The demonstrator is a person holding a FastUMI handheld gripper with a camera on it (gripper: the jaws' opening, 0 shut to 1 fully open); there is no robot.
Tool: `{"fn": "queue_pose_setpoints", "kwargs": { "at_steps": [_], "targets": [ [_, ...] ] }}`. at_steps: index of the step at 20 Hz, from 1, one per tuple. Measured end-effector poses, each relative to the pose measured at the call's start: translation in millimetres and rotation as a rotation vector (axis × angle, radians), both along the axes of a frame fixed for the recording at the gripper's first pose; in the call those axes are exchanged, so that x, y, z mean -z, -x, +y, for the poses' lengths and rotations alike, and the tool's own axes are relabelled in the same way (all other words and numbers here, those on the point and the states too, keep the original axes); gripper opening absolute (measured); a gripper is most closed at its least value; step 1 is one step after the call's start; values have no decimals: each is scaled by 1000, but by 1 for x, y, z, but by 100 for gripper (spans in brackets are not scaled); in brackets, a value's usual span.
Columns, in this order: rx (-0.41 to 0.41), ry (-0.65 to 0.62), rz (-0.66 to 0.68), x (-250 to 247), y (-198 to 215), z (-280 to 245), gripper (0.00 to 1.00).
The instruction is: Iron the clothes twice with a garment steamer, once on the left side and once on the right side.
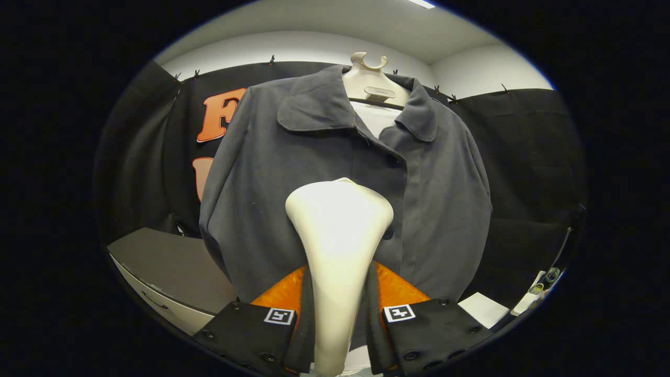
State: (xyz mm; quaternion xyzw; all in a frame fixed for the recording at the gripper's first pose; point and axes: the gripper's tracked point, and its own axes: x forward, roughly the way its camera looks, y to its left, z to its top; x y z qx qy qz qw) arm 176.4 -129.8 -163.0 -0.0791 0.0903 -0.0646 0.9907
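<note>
A recording booth: black cloth (523, 157) clipped along white walls (293, 50), ceiling strip light (421, 3).

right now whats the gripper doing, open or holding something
Gripper: shut on the garment steamer, one finger on each side of its handle, its head up against the grey jacket.

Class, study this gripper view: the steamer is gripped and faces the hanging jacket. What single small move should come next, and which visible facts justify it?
Probably push the garment steamer forward until its head meets the grey jacket, then begin a stroke on one side. The gripper has both fingers closed on the steamer's handle, and its head sits near the jacket's button line, below the collar; whether they touch cannot be told.
</note>
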Motion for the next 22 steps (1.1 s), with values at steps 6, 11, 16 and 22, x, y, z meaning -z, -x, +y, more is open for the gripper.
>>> {"fn": "queue_pose_setpoints", "kwargs": {
  "at_steps": [6, 11, 16, 22],
  "targets": [
    [12, 12, 48, 27, 7, -10, 48],
    [14, 5, 100, 66, 15, -19, 48],
    [14, 3, 153, 104, 23, -26, 48],
    [12, 8, 205, 141, 32, -35, 48]
  ]
}}
